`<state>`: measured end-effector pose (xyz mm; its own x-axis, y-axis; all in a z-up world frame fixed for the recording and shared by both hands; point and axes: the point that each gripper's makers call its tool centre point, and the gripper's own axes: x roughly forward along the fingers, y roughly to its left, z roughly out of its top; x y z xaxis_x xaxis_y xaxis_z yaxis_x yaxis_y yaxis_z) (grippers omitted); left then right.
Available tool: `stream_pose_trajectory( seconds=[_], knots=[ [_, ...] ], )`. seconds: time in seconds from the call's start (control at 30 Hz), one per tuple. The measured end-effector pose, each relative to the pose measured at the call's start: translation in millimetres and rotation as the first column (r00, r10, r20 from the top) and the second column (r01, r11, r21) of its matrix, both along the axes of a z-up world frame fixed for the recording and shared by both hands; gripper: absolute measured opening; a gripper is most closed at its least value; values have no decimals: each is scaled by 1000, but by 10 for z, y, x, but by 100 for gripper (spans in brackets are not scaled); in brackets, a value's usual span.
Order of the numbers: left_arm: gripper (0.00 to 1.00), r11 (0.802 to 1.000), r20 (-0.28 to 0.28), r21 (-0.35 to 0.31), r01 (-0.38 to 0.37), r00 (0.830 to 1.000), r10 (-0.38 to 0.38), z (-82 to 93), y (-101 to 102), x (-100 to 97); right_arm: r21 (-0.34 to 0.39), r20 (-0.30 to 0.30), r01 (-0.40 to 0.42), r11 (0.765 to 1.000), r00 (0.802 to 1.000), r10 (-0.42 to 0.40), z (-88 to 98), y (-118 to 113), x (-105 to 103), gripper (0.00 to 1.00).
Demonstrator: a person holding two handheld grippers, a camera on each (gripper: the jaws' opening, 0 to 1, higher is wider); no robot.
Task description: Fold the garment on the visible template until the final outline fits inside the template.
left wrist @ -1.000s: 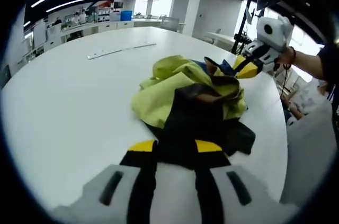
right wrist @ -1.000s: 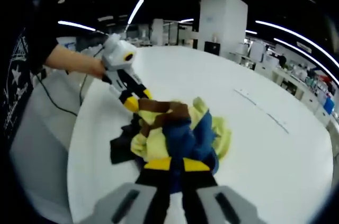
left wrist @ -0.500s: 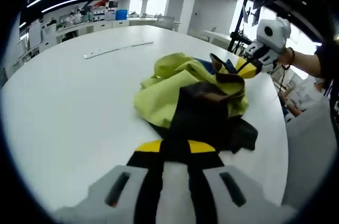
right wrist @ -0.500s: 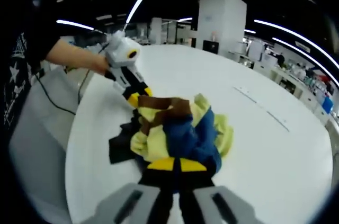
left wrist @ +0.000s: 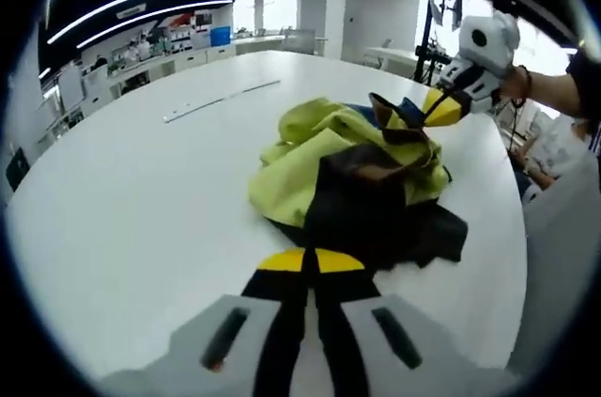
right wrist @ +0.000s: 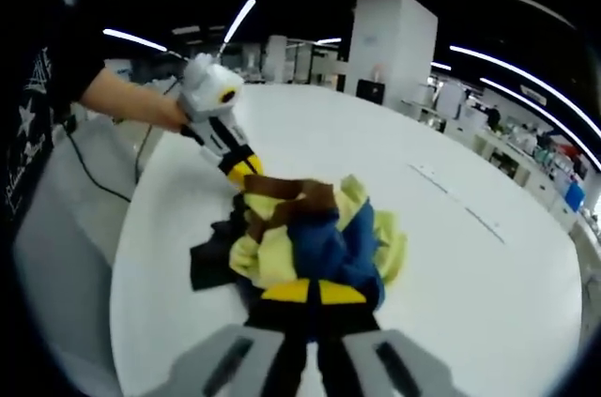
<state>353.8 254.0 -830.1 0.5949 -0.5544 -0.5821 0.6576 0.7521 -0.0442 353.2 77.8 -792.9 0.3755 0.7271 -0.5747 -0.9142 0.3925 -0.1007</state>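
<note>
Looking along our left gripper [left wrist: 312, 262], we see its jaws pressed together on the black edge of the crumpled garment [left wrist: 362, 167], which lies at centre frame on a round white table [left wrist: 141, 200]. Our right gripper [right wrist: 314, 291] likewise pinches the garment's blue part at lower centre. A pale strip [left wrist: 221, 99] lies upper left on the table.

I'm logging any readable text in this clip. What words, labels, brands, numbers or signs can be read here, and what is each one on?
No text reads clearly in either view.
Black sleeve in the right gripper view: white star shapes and letter-like marks, too blurred to read.
Crumpled garment: colour panels, no lettering to be seen.
White table: pale strips, no readable marks.
Background shelves and counters: too small to read.
</note>
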Motion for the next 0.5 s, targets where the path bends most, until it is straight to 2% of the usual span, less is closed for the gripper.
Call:
stream_pose_trajectory(
  seconds=[0.1,0.23,0.33,0.5],
  knots=[
    [0,1000,27,-21,-17,999,17,146,0,-33,18,7,10,1000,1000,-10,59,-21,-12,0],
    [0,1000,75,-1,-17,997,17,297,59,-83,68,5,41,997,999,-41,169,-47,0,0],
    [0,1000,109,2,-24,994,24,410,76,-108,76,14,54,996,998,-55,224,-69,10,0],
    [0,999,136,-39,-35,990,40,528,86,-103,75,17,74,994,997,-75,249,-115,20,0]
  ],
)
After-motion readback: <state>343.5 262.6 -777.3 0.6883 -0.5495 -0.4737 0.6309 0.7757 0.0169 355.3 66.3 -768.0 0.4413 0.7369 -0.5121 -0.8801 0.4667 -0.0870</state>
